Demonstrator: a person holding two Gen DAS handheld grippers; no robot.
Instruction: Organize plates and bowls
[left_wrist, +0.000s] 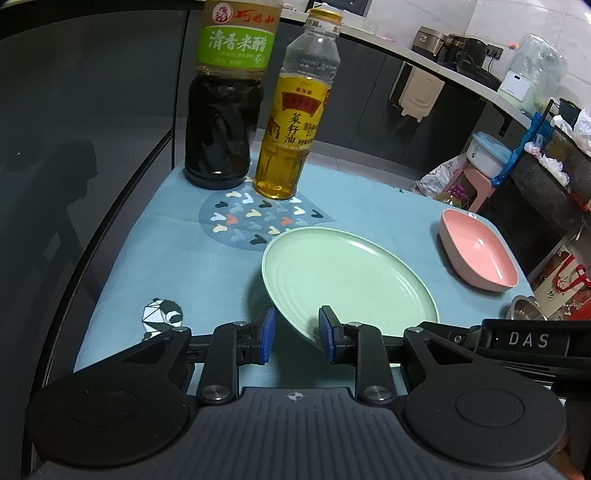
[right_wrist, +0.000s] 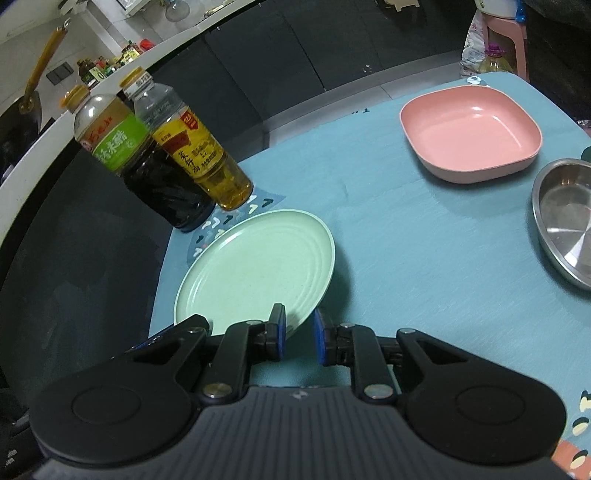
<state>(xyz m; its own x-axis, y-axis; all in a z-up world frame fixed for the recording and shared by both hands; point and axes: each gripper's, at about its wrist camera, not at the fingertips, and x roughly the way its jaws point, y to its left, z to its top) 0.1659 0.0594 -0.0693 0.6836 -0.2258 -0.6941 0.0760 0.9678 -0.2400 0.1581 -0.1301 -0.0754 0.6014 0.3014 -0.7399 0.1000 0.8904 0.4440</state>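
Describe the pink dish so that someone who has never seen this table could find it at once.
On the blue tablecloth, look past the round green plate toward the far right corner. There sits the pink bowl, just beyond the steel basin. It is the only pink, square dish with rounded corners; its neighbours are round.

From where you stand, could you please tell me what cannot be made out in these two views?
- Steel bowl: cut off by the right edge in the right wrist view; only a sliver shows in the left.
- Green plate: its near rim is hidden behind the left tongs, so contact is unclear.
- Vinegar bottle: its cap is cut off by the top edge in the left wrist view.
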